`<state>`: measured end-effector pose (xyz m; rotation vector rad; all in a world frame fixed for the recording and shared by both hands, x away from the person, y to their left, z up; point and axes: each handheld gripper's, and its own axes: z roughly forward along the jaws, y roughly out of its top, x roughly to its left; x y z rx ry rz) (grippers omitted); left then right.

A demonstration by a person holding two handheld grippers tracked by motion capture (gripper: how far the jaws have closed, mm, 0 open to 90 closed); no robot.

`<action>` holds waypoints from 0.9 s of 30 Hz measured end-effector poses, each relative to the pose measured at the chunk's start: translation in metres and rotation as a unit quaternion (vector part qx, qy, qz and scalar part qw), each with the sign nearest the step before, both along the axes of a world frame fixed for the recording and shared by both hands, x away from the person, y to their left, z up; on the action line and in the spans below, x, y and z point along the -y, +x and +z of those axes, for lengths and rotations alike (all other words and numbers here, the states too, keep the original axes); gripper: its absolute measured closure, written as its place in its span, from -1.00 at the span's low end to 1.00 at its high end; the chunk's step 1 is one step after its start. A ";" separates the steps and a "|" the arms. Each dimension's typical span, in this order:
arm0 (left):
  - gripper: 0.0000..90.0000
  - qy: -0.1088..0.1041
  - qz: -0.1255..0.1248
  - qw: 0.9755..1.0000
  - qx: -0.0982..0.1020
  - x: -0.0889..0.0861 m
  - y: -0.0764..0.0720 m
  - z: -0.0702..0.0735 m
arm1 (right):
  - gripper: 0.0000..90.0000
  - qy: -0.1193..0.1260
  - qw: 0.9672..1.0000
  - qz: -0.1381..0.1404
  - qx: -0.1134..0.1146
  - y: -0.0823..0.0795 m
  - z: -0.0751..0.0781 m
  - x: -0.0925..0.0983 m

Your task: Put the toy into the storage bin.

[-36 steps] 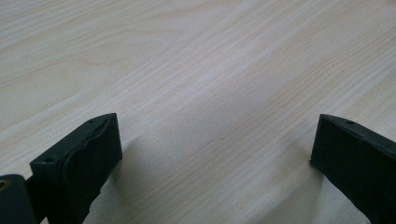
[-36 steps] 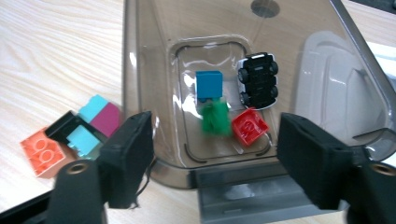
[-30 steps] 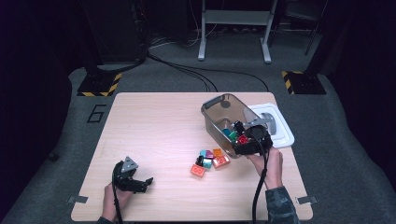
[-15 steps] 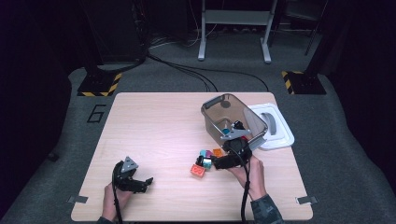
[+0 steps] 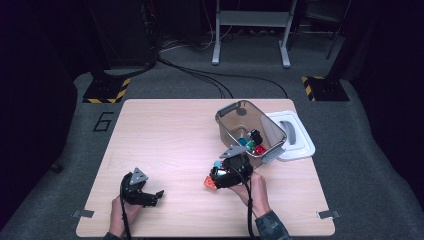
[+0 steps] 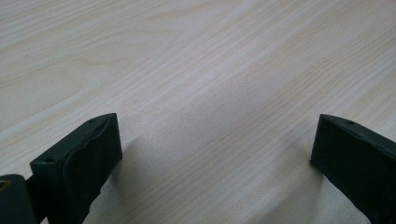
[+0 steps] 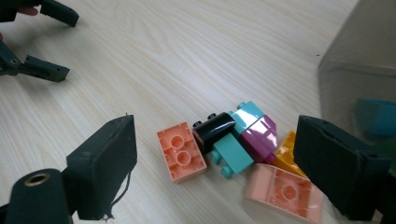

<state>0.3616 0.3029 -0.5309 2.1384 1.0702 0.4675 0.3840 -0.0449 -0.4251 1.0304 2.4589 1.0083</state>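
A small pile of toy bricks lies on the wooden table (image 5: 165, 135): a salmon brick (image 7: 181, 153), a black one (image 7: 214, 129), a teal one (image 7: 231, 156), a magenta one (image 7: 261, 135) and a pink one (image 7: 285, 190). My right gripper (image 7: 215, 128) hovers just over the pile (image 5: 210, 182), open. Its jaws have just been opening and nothing is gripped; the bricks lie on the table ahead of them. In the high view the right gripper (image 5: 216, 178) sits in front of the clear bin (image 5: 227, 125). My left gripper (image 5: 157, 195) rests open near the front left, nothing between its jaws (image 6: 217, 123).
The clear bin holds several bricks (image 5: 252, 142) and its wall (image 7: 359, 46) rises close to the right of the pile. A white lid (image 5: 300, 137) lies right of the bin. The left gripper (image 7: 42, 46) shows far off in the right gripper view.
My right gripper has moved from the bin's front edge down and to the left, onto the loose pile of bricks. The left gripper has stayed put.
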 end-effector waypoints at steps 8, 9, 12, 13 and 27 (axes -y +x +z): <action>-0.97 0.000 0.000 1.000 0.000 0.000 0.000 0.000 | -0.72 -0.002 1.000 0.016 -0.015 0.011 -0.024 -0.012; -0.97 0.000 0.000 1.000 0.000 0.000 0.000 0.000 | -0.71 -0.006 1.000 0.018 -0.021 0.013 -0.028 -0.013; -0.97 0.000 0.000 1.000 0.000 0.000 0.000 0.000 | -0.64 -0.015 0.999 0.015 -0.025 0.018 -0.039 -0.017; -0.97 0.000 0.000 1.000 0.000 0.000 0.000 0.000 | -0.58 -0.016 0.999 0.017 -0.024 0.019 -0.042 -0.019; -0.97 0.000 0.000 1.000 0.000 0.000 0.000 0.000 | 0.09 -0.032 0.999 0.023 -0.013 0.032 -0.056 -0.024</action>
